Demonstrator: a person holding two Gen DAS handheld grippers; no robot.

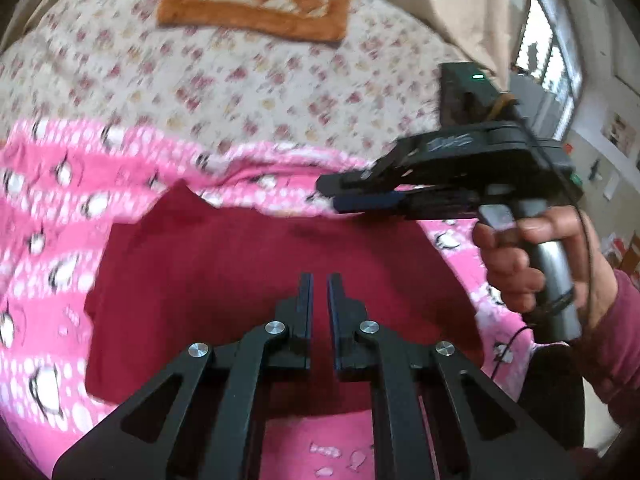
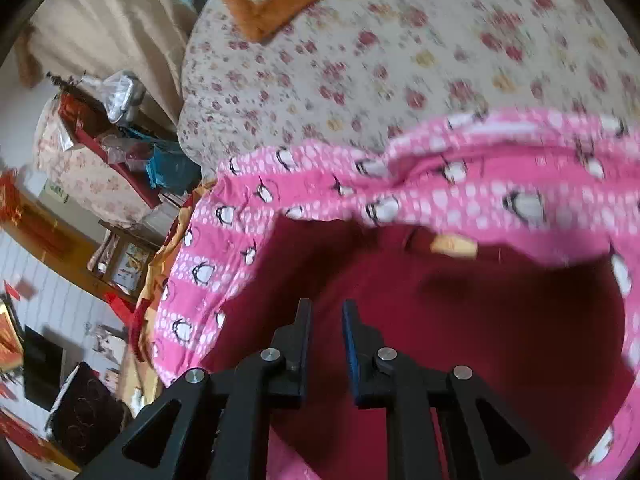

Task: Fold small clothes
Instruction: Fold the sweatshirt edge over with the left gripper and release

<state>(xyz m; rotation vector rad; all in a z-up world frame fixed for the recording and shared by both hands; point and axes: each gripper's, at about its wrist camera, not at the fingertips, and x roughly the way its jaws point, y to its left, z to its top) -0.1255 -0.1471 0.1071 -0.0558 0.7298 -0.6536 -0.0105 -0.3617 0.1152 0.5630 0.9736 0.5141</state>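
Crimson cloth, a small garment (image 1: 256, 280), lay flat on the pink penguin blanket (image 1: 48, 208). Above it, the left gripper (image 1: 319, 280) and right gripper (image 2: 326, 306) hovered, both slightly parted, grasping nothing.

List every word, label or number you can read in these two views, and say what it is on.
None can be read.
White marking on the right hand-held gripper body: too blurred.
Tan tag on the dark red garment: too blurred.
Papers on the wall: too small.
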